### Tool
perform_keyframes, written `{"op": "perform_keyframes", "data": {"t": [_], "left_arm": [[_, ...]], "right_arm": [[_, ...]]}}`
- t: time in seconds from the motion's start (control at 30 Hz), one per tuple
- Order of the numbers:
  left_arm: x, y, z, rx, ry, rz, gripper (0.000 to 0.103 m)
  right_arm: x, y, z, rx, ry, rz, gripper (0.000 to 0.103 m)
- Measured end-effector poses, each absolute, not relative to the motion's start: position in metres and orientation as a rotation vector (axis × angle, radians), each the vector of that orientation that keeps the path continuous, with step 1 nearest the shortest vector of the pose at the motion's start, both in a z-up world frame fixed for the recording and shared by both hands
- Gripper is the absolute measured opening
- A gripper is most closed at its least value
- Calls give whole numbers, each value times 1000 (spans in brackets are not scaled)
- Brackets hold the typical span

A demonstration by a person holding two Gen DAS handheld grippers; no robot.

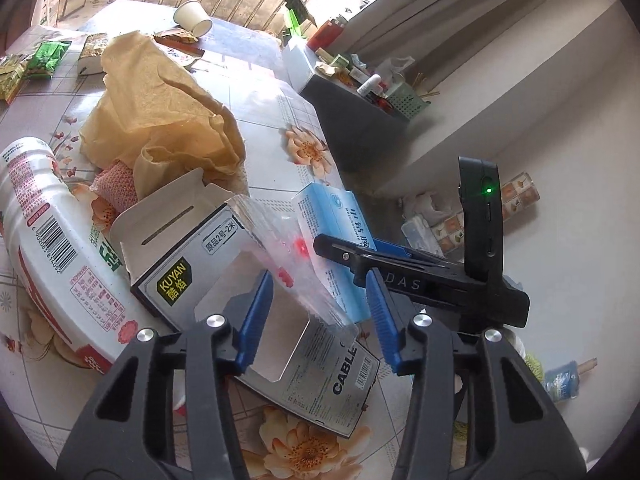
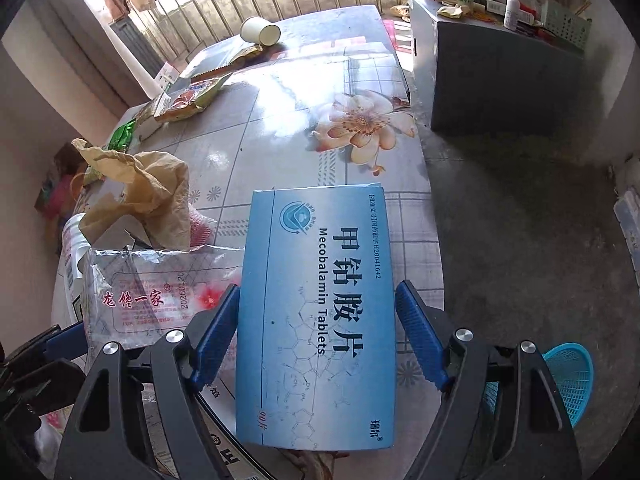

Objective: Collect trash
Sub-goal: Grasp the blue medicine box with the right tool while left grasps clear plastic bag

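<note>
A blue medicine box [image 2: 316, 316] lies on the flowered table [image 2: 280, 128] between the open fingers of my right gripper [image 2: 318, 336]; both pads stand at its long sides, contact unclear. The box also shows in the left wrist view [image 1: 340, 232], with the right gripper [image 1: 400, 264] over it. My left gripper [image 1: 316, 316] is open above a clear plastic wrapper [image 1: 296, 264] and a grey cable box [image 1: 240, 292]. The wrapper also shows in the right wrist view [image 2: 160, 296]. Crumpled brown paper [image 1: 160, 104] and a white bottle [image 1: 60, 252] lie to the left.
A paper cup [image 2: 260, 32] lies on its side at the table's far end, with snack packets [image 2: 188, 100] near the left edge. A blue basket [image 2: 568, 380] stands on the floor at right. A grey cabinet [image 2: 500, 80] with clutter stands beyond the table.
</note>
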State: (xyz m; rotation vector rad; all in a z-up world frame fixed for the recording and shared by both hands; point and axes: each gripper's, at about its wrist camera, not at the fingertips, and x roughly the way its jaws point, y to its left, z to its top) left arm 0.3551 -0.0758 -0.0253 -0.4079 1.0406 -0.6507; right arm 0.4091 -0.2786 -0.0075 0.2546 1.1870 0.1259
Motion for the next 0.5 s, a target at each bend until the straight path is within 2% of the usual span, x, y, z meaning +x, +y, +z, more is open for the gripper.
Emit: {"op": "perform_keyframes", "data": {"t": [0.17,0.27,0.33,0.5], "left_arm": [[362,-77,-31,-414,1068,-627,24],[363,-79,-31,-408,1065,-626,21],[362,-80,-31,-406,1062,-627,19],[359,-79,-28,-401,1045,-629,14]], "right_arm": [[410,-274,-12,251,1197,127,76],[407,-275,-12,255,1191,118,76],[403,-277,-11,258,1188,109,70],[396,-280,-10,279,1178,103,70]]}}
